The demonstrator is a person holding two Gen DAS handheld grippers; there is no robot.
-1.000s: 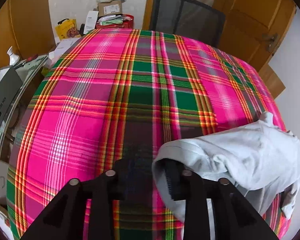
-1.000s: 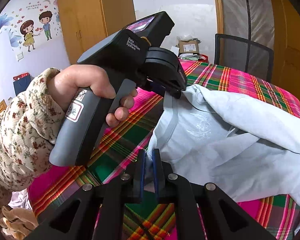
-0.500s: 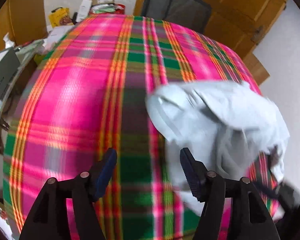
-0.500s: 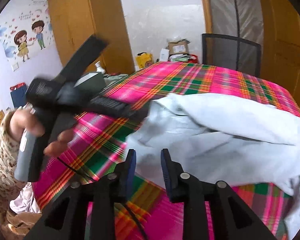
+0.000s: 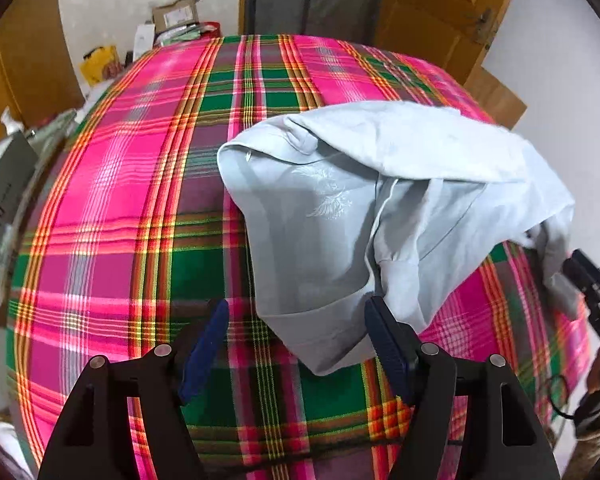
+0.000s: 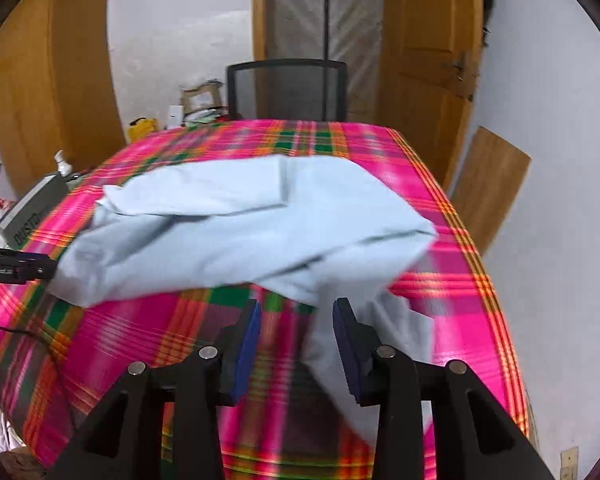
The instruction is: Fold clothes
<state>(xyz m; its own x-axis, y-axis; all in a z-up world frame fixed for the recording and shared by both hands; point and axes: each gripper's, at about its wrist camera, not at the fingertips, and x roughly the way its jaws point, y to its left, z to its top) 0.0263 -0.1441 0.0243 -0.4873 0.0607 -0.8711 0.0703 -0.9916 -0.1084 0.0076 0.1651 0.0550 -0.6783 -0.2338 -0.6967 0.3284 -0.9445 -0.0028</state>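
Note:
A light blue-grey garment (image 5: 380, 200) lies crumpled on the pink plaid tablecloth (image 5: 112, 184), with one layer folded over its top. My left gripper (image 5: 296, 344) hovers at its near hem. The jaws are opening, and the hem lies in the gap without either pad pressing it. In the right wrist view the garment (image 6: 240, 224) spreads across the table. My right gripper (image 6: 298, 340) is at its near side, jaws opening, with a loose fold of cloth beside the right pad (image 6: 350, 348), not pinched. Each gripper shows at the edge of the other's view.
A black mesh chair (image 6: 288, 88) stands at the table's far side. Cardboard boxes and clutter (image 5: 176, 16) sit behind the back left corner. A grey box (image 6: 32, 208) rests by the left edge. A wooden board (image 6: 488, 192) leans on the right wall.
Both grippers were shut on the garment's edge and have let go and opened. The garment has dropped onto the table. The two grippers have drawn apart and back from it.

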